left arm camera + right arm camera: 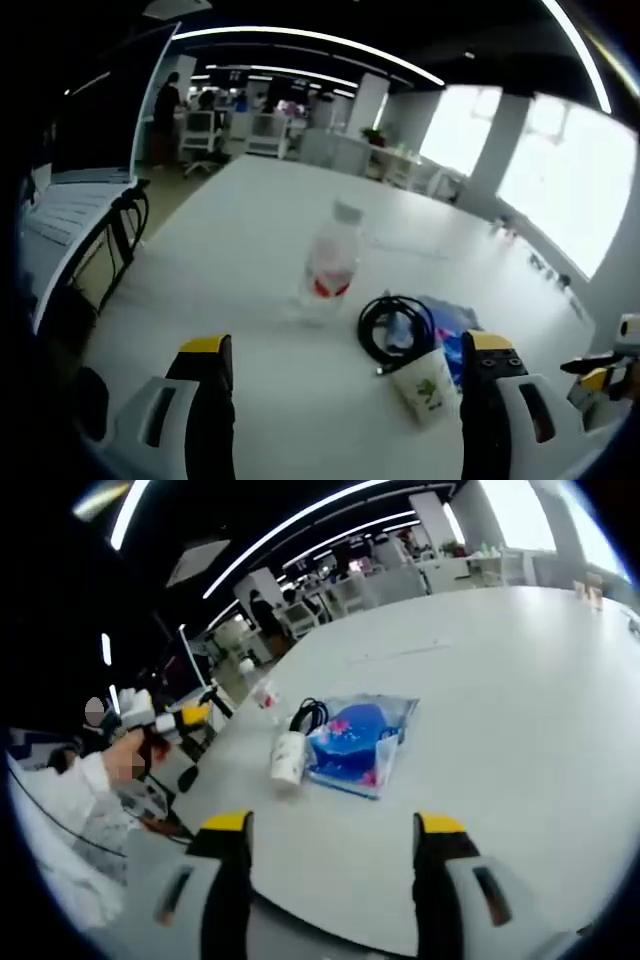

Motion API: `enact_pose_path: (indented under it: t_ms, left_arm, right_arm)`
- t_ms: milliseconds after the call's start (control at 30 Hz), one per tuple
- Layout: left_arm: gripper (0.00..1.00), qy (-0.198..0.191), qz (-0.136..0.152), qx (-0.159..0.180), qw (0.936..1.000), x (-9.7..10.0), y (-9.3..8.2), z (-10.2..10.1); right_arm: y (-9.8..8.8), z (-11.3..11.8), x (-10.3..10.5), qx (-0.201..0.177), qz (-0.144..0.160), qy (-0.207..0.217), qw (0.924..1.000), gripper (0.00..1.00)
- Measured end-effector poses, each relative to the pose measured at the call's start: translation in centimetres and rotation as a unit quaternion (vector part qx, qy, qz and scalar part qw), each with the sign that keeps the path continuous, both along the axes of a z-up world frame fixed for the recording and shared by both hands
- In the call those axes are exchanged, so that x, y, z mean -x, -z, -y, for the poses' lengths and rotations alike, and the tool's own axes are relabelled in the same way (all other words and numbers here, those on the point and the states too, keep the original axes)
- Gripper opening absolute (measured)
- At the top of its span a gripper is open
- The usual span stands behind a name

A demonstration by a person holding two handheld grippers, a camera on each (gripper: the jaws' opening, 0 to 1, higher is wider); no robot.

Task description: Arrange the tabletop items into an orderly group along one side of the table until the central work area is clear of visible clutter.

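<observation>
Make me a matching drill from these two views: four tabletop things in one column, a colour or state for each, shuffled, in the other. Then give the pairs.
Things:
1. water bottle
2. paper cup
3. black cable
4. plastic bag

States:
A. coiled in a loop
B. lying on its side
C. upright, red label
D. flat, blue and pink inside

Pairs: 1-C, 2-B, 3-A, 4-D

Open-plan office: long white ceiling light strips (310, 40), bright tall windows (565, 190), white square pillar (366, 103), distant desks with white office chairs (203, 132), broad white surface (520, 680).
</observation>
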State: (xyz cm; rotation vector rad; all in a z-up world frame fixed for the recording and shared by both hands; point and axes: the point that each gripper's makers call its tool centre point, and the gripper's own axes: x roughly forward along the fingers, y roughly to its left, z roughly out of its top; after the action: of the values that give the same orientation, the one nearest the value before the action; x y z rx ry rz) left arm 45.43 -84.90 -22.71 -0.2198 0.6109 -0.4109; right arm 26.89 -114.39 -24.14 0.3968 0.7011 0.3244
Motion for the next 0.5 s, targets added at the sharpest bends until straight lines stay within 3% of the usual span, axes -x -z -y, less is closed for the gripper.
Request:
enact_pose_path:
  t_ms: [233, 500]
  left_arm:
    - [0.9, -0.015, 0.011, -0.005, 0.9998, 2.1, -0.5, 2.4]
    - [0.88, -0.044, 0.002, 0.002, 0.999, 4.1, -0.1, 3.8]
  right_arm:
    - [0.3, 3.8, -0.6, 0.007, -0.002, -0.062, 0.998, 0.63]
    - [-0.3, 5.2, -1.7, 0.011, 0.007, -0.102, 0.9947, 0.63]
